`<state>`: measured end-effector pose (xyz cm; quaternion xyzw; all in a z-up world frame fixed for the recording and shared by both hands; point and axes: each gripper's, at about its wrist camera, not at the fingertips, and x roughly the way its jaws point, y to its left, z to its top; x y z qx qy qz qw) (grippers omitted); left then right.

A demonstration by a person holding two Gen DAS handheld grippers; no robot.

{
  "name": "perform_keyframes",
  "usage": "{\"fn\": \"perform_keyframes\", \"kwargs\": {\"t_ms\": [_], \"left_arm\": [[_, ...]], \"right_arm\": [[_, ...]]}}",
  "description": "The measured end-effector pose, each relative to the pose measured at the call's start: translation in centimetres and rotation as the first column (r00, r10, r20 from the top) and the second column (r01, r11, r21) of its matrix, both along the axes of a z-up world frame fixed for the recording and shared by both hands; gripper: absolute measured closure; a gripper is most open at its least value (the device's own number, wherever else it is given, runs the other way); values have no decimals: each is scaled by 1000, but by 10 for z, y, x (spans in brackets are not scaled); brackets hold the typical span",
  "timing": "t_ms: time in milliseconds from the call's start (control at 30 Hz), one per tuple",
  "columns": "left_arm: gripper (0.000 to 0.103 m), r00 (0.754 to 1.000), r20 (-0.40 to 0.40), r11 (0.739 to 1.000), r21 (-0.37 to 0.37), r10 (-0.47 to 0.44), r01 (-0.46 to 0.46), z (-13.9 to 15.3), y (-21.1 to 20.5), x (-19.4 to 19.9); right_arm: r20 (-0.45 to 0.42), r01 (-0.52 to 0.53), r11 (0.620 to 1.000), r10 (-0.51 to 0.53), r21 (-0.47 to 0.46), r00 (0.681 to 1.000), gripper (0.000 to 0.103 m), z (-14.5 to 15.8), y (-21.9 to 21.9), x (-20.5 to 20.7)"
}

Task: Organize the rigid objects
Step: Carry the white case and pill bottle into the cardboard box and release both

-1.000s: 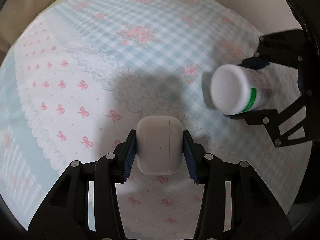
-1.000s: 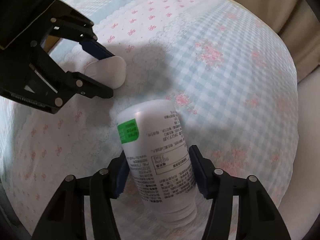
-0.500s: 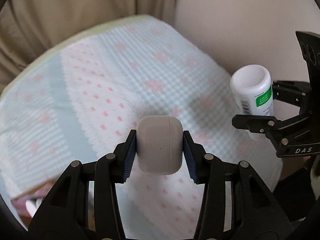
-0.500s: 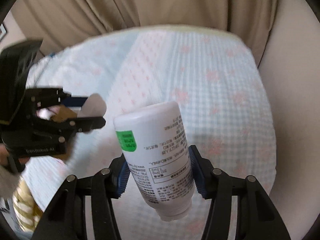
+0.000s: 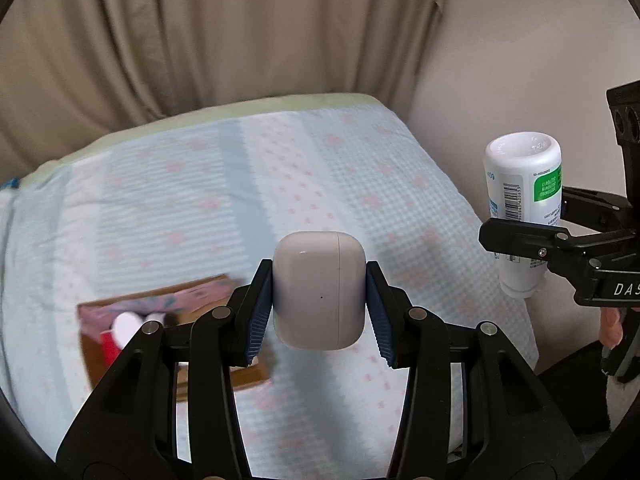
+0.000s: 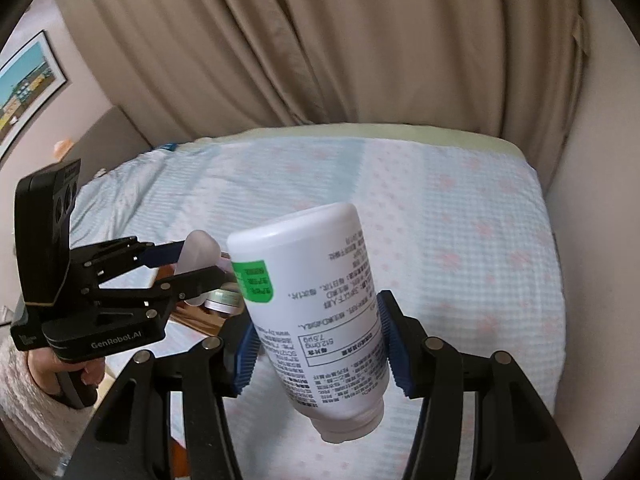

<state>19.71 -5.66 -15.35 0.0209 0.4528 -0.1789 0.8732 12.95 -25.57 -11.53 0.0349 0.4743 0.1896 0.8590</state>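
Raised since earlier, left gripper [image 5: 319,309] clamps earbud case [image 5: 319,290], right gripper [image 6: 318,346] bottle [image 6: 316,320]; box [image 5: 168,340] (cups inside) appears.

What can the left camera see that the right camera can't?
Only the left wrist view shows the front of the white earbud case squeezed in the left tongs, and the open cardboard box on the bed with something red and white inside.

Only the right wrist view shows the framed picture on the wall, the small print on the white bottle, and the person's hand holding the left tool.

Both show the bottle held upside down in the right tongs, the beige curtain and the blue-and-pink bedspread.
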Motion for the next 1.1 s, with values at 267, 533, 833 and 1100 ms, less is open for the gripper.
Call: {"fn": "perform_keyframes", "kwargs": {"t_ms": [267,533,833,1100], "left_arm": [[62,1000,-23,1000,-3,16,-16,-10,118,-18],[62,997,-76,999,39,-34,37,-37,222,-11],[62,988,-150,997,65,-24,34,-100,283,26],[62,973,-228,997,63,-23,39,-172,299,51]], "right_arm": [[3,38,998,-38,58,999,52,0,94,-8],[-98,204,969,-191,139,977,52,-28,190,-10],[-298,340,912,-266,229,917,52,-97,253,13],[-389,386,897,-284,215,877,52,-165,283,41]]}}
